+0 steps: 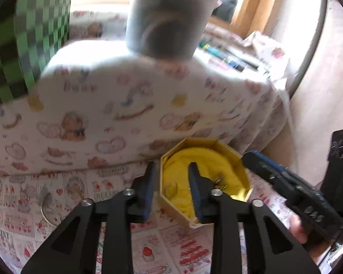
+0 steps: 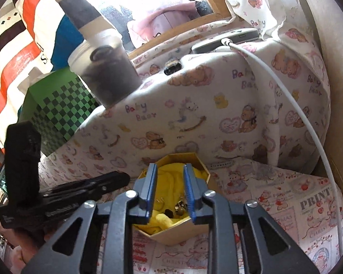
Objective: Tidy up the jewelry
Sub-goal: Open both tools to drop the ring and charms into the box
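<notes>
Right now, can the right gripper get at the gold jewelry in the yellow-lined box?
Probably yes: the right gripper hangs open right over the lidless box, the gold jewelry exposed between its fingers.

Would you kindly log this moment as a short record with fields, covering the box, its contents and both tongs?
box: octagonal box, open, on a printed cloth
lining: yellow fabric
contents: small gold-coloured jewelry pieces on the fabric
left tongs: open, straddling the box's near wall, nothing gripped
right tongs: open, above the box, nothing gripped
behind: bear-print cushion

A home bedroom: baby-bear print bedding (image 2: pixel 194 118), window light.
</notes>
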`<state>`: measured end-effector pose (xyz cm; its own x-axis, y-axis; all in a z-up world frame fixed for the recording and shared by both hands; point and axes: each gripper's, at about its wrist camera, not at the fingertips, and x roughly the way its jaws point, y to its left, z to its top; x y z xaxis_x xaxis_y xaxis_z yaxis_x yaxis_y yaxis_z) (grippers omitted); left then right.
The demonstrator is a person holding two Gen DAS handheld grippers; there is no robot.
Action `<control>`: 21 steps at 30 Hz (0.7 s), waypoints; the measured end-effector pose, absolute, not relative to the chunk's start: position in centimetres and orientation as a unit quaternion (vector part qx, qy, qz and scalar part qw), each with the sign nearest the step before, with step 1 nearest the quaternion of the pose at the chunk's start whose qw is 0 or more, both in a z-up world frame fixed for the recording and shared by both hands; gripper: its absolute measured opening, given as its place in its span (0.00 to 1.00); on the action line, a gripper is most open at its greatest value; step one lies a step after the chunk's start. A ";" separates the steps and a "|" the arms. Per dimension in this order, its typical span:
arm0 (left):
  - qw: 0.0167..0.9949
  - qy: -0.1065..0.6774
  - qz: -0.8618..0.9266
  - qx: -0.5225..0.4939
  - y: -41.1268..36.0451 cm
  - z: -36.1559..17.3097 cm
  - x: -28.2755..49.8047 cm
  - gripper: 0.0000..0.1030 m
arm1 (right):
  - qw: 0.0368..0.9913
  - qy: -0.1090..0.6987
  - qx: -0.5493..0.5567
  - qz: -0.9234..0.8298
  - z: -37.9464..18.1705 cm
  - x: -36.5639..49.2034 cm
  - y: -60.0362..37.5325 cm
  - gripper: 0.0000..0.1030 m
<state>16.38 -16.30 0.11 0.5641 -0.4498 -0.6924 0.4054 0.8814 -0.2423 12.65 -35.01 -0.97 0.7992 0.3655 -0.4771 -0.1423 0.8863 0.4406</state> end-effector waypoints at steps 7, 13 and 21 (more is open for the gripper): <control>0.907 0.351 -0.232 -0.029 -14.8 4.2 14.3 0.51 | 0.938 0.268 0.184 0.121 0.1 11.5 -35.3 0.35; 0.941 0.272 -0.203 -0.006 -11.8 8.5 10.5 0.68 | 0.956 0.237 0.138 0.103 2.0 9.6 -34.2 0.49; 0.965 0.190 -0.179 -0.005 -8.7 12.8 5.2 0.84 | 0.972 0.200 0.065 0.104 3.7 6.8 -31.5 0.58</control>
<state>5.19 -8.74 12.76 0.8636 -0.3481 -0.3647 0.3446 0.9356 -0.0769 6.82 -31.48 3.75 0.8985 0.2291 -0.3745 -0.1770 0.9697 0.1685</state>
